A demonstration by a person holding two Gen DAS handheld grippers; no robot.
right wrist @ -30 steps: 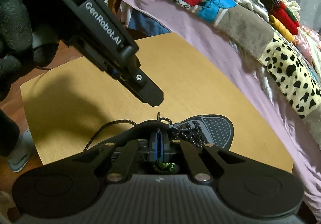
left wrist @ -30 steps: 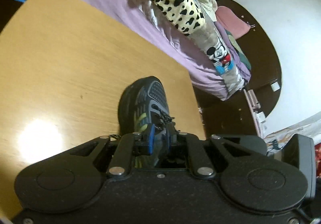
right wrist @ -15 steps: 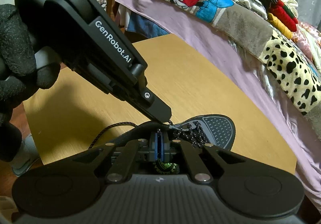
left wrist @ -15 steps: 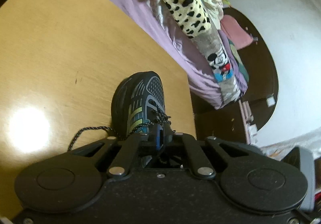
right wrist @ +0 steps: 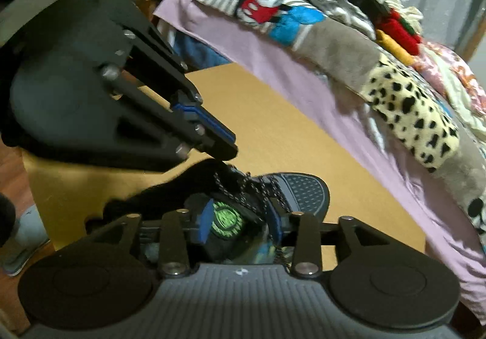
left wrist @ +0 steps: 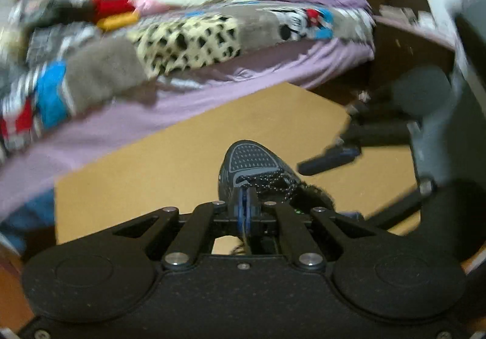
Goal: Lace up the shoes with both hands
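Now the shoe (right wrist: 299, 191) sits on the table (right wrist: 273, 132), toe toward the bed (right wrist: 303, 78); the left gripper (right wrist: 223, 146) is pinched shut just above the tongue, apparently on the lace (right wrist: 231, 190), though the contact is hidden. The right gripper (right wrist: 240, 222) has just been opening, its blue pads (right wrist: 205, 217) apart over the collar with nothing pressed between them. Best, I judge, to draw the lace up gently and keep it taut while the right gripper steadies the shoe or takes the other end.

No words or nos. can be read. The green round tag (right wrist: 227, 219) in the shoe (right wrist: 299, 191) is too blurry to read.
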